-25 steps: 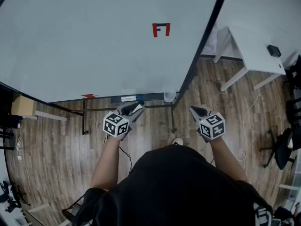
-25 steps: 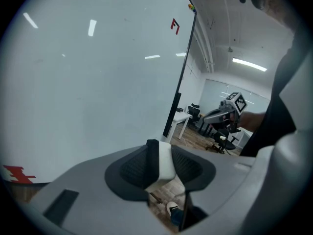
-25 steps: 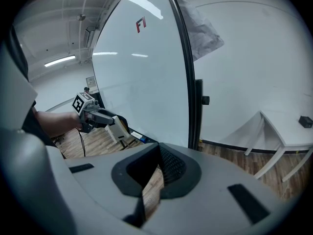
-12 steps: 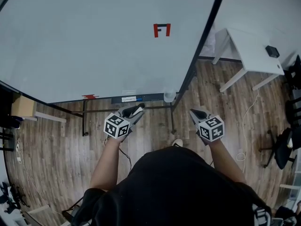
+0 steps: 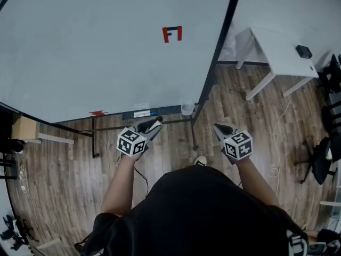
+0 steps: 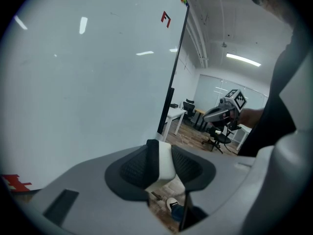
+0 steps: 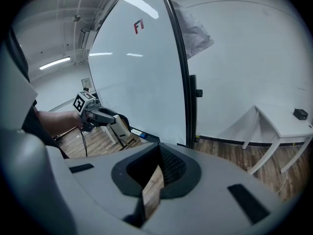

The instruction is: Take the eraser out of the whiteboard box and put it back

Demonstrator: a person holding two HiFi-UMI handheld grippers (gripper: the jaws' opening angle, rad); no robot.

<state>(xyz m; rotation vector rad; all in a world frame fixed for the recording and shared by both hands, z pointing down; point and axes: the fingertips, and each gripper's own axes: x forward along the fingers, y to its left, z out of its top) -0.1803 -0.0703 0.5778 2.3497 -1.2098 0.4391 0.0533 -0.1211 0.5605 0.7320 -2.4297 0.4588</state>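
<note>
Board: large white whiteboard (image 5: 96,52), smooth, glossy, streaked with reflections.
Floor: brown wood-plank floor (image 5: 170,143), grained, matt.
Left gripper (image 6: 160,153): matt grey plastic shell, dark ribbed pads.
Eraser: white eraser block (image 6: 165,163), smooth.
</note>
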